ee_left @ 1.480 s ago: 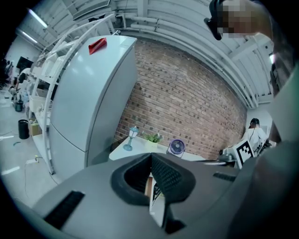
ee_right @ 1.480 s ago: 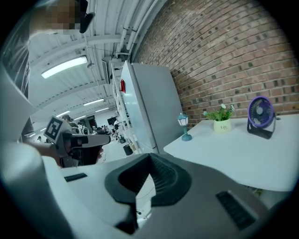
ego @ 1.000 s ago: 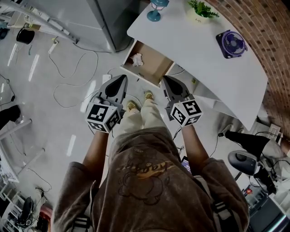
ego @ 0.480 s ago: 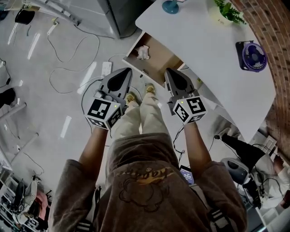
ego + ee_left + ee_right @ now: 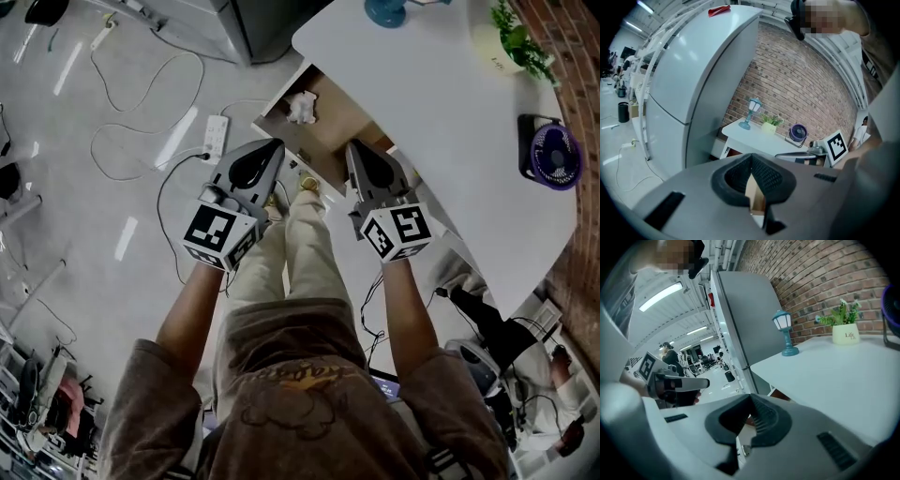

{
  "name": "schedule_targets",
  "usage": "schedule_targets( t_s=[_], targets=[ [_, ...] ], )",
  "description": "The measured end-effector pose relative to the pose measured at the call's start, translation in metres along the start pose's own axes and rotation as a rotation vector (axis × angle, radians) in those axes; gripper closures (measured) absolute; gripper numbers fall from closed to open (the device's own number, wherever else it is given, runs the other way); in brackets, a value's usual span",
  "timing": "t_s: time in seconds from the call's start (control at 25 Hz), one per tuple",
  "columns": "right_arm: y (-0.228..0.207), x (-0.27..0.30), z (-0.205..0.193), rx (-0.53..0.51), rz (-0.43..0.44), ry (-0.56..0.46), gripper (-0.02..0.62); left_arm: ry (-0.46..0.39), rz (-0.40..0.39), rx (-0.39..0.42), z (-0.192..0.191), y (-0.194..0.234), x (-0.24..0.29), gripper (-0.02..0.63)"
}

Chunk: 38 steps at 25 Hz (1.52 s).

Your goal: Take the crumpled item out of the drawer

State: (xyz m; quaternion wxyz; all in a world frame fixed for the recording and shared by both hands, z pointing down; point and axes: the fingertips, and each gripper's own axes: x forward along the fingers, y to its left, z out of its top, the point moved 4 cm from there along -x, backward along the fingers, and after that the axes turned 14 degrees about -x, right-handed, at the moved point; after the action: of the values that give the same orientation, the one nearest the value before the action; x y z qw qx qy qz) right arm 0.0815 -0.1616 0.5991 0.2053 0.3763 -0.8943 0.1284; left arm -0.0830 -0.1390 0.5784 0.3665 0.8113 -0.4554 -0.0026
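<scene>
A white crumpled item (image 5: 301, 107) lies in the far left corner of the open wooden drawer (image 5: 333, 139) under the white table (image 5: 441, 103). Both grippers hang side by side above the person's legs, pointing toward the drawer. My left gripper (image 5: 275, 143) is shut with nothing in it, its tip over the drawer's near left edge. My right gripper (image 5: 353, 145) is also shut and holds nothing; its tip is over the drawer's right side. In the left gripper view the jaws (image 5: 751, 155) meet at the tip, with brown drawer wood showing behind. The right gripper (image 5: 750, 395) looks the same.
On the table stand a blue lamp (image 5: 386, 11), a potted plant (image 5: 520, 42) and a purple fan (image 5: 553, 155). A grey refrigerator (image 5: 262, 23) stands left of the table. A power strip (image 5: 216, 131) and cables lie on the floor at the left.
Both grippers have come down and closer to the drawer, which now sits right at their tips. Their jaws stayed shut throughout.
</scene>
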Motion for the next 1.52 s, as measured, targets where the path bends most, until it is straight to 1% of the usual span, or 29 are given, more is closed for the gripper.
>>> schedule_targets(
  t_s=[0.2,0.36,0.52,0.76,0.8,0.88,1.12,1.32,1.44,1.52],
  targets=[
    [0.0,0.019,-0.019,-0.011,0.032,0.022,0.597,0.01,0.001,-0.006,-0.014,0.016,0.014,0.598],
    [-0.003,0.034,-0.03,-0.012,0.044,0.019,0.598,0.008,0.002,-0.016,-0.026,0.028,0.022,0.598],
    [-0.01,0.042,-0.039,0.002,0.041,0.015,0.598,0.006,0.002,-0.029,-0.036,0.036,0.028,0.598],
    [-0.015,0.048,-0.048,0.007,0.028,0.031,0.599,0.0,0.006,-0.031,-0.038,0.041,0.031,0.598],
    [-0.015,0.049,-0.05,0.011,0.032,0.034,0.558,0.0,0.007,-0.027,-0.038,0.041,0.031,0.598],
    [-0.015,0.051,-0.052,0.023,0.044,0.041,0.538,-0.003,0.008,-0.023,-0.037,0.04,0.03,0.598],
    [-0.014,0.058,-0.051,0.02,0.065,0.067,0.433,-0.003,0.01,-0.024,-0.034,0.04,0.023,0.598],
    [-0.015,0.064,-0.054,0.019,0.071,0.086,0.301,0.0,0.026,-0.033,-0.037,0.042,0.02,0.598],
    [-0.018,0.069,-0.056,-0.002,0.08,0.103,0.259,-0.004,0.032,-0.042,-0.036,0.041,0.018,0.598],
    [-0.02,0.075,-0.058,-0.013,0.086,0.117,0.249,-0.008,0.037,-0.046,-0.036,0.042,0.018,0.598]
  ],
)
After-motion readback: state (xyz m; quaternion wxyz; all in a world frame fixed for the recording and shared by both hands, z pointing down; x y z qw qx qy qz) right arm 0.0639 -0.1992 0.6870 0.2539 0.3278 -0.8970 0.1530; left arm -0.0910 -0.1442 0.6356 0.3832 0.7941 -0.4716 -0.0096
